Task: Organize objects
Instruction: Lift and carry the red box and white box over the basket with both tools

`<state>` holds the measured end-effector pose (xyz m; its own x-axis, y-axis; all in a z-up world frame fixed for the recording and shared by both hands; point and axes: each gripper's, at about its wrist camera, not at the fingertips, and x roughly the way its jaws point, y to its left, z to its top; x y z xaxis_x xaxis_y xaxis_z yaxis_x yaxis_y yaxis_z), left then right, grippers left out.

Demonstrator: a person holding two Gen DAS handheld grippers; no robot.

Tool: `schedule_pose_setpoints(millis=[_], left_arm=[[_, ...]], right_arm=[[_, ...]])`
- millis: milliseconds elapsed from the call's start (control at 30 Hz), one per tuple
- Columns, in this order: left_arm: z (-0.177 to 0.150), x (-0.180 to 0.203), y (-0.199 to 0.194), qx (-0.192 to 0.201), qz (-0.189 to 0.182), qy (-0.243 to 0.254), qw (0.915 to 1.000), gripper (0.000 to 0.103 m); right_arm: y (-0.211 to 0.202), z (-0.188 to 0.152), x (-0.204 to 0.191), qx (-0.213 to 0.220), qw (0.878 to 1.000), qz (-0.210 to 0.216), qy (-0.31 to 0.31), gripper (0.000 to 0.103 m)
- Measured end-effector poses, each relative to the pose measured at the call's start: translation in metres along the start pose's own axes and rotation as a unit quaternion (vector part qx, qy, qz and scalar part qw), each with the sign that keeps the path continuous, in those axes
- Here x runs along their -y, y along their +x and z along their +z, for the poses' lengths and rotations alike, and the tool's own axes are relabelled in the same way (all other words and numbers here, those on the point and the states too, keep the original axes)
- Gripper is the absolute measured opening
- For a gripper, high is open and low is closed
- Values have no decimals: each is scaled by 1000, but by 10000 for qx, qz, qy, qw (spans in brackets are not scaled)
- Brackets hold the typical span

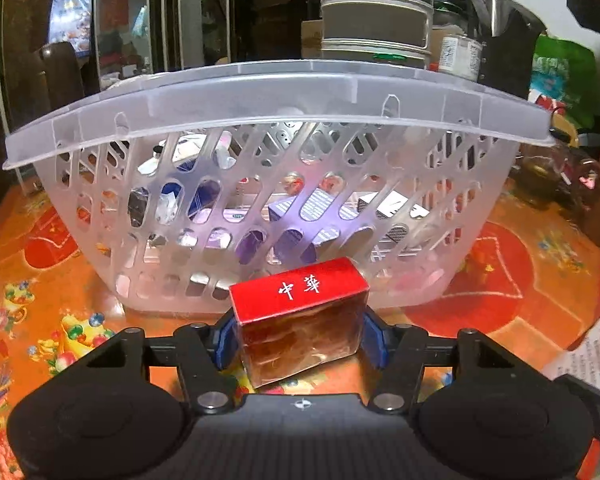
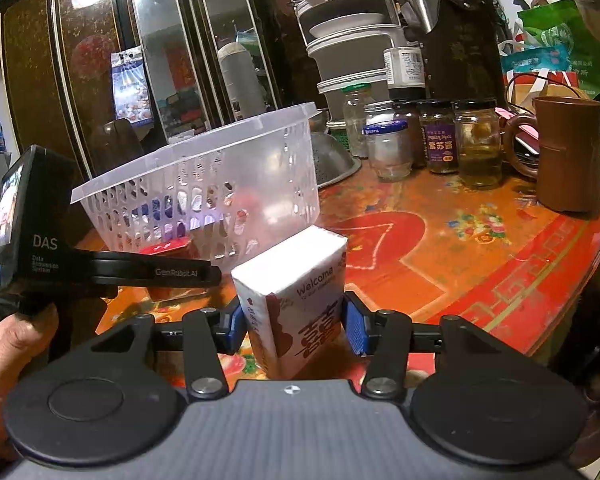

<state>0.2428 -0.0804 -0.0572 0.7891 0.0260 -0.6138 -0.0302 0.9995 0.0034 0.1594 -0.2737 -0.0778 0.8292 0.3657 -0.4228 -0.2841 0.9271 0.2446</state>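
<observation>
Basket (image 1: 260, 128) of clear plastic stands on the orange table (image 1: 520, 280). Left gripper (image 1: 300, 332) clamps a red box (image 1: 300, 312) before it; right gripper (image 2: 296, 320) clamps a white tissue pack (image 2: 296, 288).

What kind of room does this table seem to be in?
Probably a home kitchen or dining room. Stacked metal food tins and glass jars crowd the back of a table with a red floral cover, beside a brown mug and a metal colander.
</observation>
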Motion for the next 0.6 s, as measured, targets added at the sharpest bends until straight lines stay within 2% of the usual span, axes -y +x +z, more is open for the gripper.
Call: schedule_pose_setpoints(millis=[200, 433, 600], left_arm=[[-9, -21, -39, 187, -251, 170, 9994, 63], [-32, -65, -88, 317, -560, 185, 9978, 63], [-46, -90, -98, 308, -710, 71, 9970, 63]], right_arm=[[0, -3, -21, -116, 9996, 122, -220, 53], [5, -5, -55, -261, 9970, 527, -495, 52], [9, -7, -77, -382, 9950, 613, -687, 52]])
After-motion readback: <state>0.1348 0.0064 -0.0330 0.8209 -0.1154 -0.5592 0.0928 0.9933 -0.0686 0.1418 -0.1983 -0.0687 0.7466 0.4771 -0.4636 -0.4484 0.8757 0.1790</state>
